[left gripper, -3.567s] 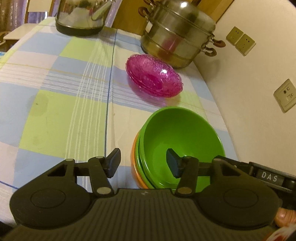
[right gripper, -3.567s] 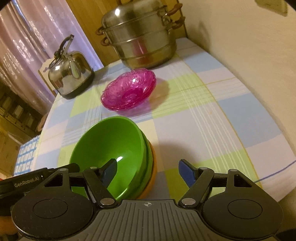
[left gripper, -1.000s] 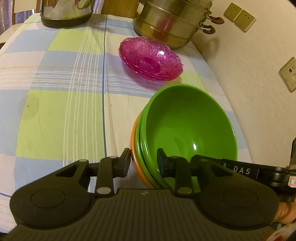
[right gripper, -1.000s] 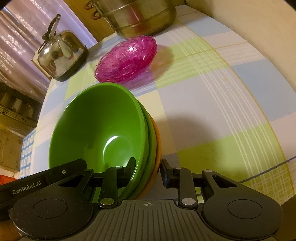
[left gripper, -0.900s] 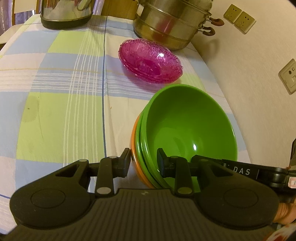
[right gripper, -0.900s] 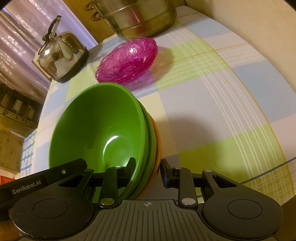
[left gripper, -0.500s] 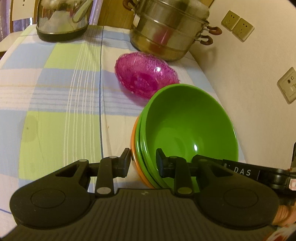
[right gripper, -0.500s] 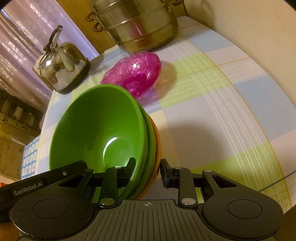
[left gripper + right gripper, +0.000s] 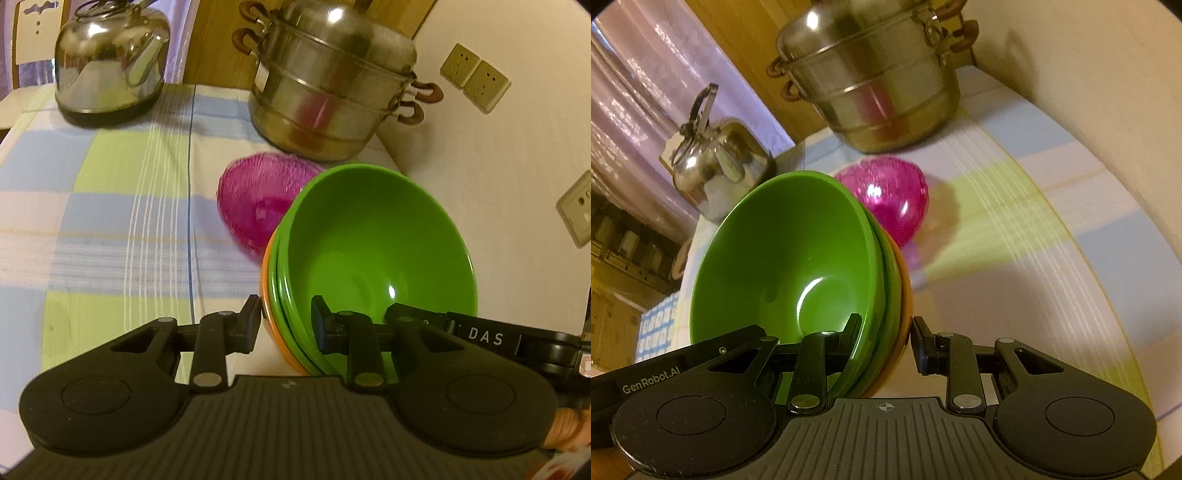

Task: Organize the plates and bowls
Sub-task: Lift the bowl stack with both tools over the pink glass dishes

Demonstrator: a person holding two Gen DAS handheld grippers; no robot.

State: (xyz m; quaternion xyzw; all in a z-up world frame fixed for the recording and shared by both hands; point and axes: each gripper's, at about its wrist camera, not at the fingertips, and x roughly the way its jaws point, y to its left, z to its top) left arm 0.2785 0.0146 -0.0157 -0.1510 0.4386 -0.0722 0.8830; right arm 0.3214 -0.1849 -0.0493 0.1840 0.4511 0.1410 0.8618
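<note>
Occupying the centre of both wrist views, the stack of bowls [image 9: 376,251], two green nested in an orange one, is clamped from opposite sides: the left gripper [image 9: 286,325] pinches its rim at lower centre of the left view, and the right gripper [image 9: 886,341] pinches the opposite rim at lower centre of the right view. Both sets of jaws stand narrow, pads pressed on the stacked rims. Behind the stack, mid-frame, a pink glass dish [image 9: 255,206] lies on the checked tablecloth [image 9: 110,221], with a steel steamer pot [image 9: 332,85] and kettle [image 9: 107,62] along the top.
</note>
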